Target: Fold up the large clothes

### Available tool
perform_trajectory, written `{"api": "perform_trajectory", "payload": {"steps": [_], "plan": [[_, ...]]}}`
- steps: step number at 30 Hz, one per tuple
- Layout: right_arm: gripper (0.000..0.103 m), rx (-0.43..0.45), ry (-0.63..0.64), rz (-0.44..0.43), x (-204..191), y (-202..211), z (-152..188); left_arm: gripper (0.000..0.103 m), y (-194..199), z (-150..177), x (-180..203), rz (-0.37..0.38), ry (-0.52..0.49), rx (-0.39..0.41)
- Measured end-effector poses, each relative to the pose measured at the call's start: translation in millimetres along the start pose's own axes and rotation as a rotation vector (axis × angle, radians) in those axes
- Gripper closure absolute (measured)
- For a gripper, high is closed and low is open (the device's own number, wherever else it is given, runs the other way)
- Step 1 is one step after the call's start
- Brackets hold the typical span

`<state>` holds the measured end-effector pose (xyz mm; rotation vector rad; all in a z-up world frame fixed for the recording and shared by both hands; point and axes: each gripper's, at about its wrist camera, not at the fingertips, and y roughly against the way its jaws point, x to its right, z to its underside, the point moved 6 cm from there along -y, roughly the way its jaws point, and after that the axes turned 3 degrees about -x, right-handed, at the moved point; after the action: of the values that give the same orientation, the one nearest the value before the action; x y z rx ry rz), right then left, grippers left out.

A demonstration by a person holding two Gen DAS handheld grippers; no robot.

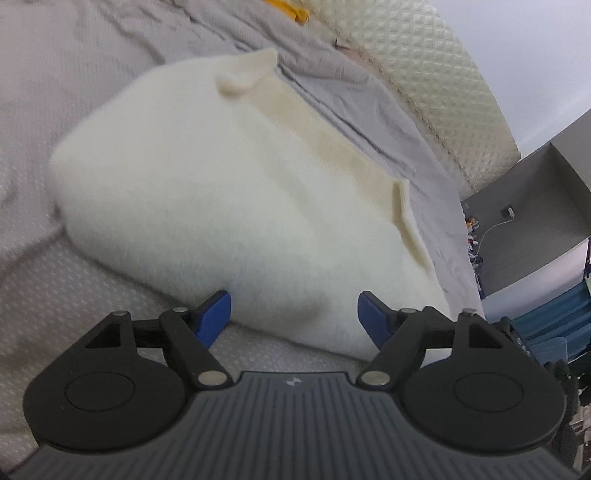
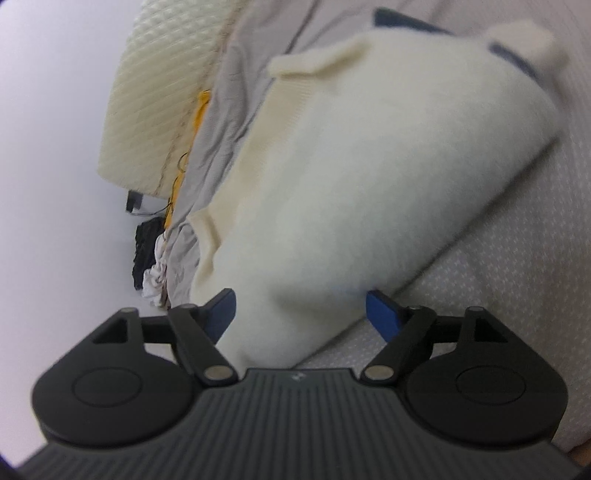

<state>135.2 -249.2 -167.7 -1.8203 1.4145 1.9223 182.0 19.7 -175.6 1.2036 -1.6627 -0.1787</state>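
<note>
Blue fingers (image 1: 216, 314) of the left tool (image 1: 294, 314) stand wide apart, the near edge of a folded cream sweater (image 1: 229, 192) lying between them — the pads are not pressing on it. In the right wrist view the right tool (image 2: 301, 314) is spread just as wide around another edge of the sweater (image 2: 369, 177), its blue fingers (image 2: 384, 314) gripping nothing. That sweater rests on a grey bedsheet (image 1: 74, 74) covering the bed, a quilted cream mattress (image 1: 436, 74) behind it.

Sweater (image 1: 221, 192) blurred; dark garment (image 2: 406, 18) mostly hidden.
</note>
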Motion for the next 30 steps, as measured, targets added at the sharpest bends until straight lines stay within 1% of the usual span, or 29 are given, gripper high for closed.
{"api": "perform_trajectory", "payload": {"steps": [5,8,11,14,17,21,24,27,29,30], "plan": [[0.021,-0.017,-0.081,-0.01,11,-7,0,0.02,-11,0,-4,0.017,0.025,-0.038],[0.021,-0.017,-0.101,-0.014,13,-9,1,0.02,-16,-1,-8,0.022,0.047,-0.052],[0.021,-0.02,-0.121,-0.02,16,-12,1,0.02,-21,-2,-14,0.031,0.091,-0.068],[0.021,-0.018,-0.151,-0.027,20,-13,1,0.02,-26,-7,-24,0.043,0.156,-0.075],[0.021,0.0,-0.172,-0.032,23,-12,0,0.02,-26,-11,-40,0.056,0.241,-0.045],[0.021,0.047,-0.205,-0.031,28,-7,-5,0.021,-27,-16,-61,0.091,0.374,-0.013],[0.022,0.099,-0.228,-0.017,36,-2,-7,0.021,-25,-22,-74,0.112,0.447,0.02],[0.024,0.153,-0.23,0.002,40,5,-12,0.031,-25,-28,-77,0.111,0.457,0.051],[0.031,0.163,-0.227,0.007,40,7,-12,0.037,-24,-33,-74,0.103,0.443,0.06],[0.034,0.167,-0.22,0.01,39,8,-13,0.043,-20,-37,-74,0.099,0.43,0.066]]}}
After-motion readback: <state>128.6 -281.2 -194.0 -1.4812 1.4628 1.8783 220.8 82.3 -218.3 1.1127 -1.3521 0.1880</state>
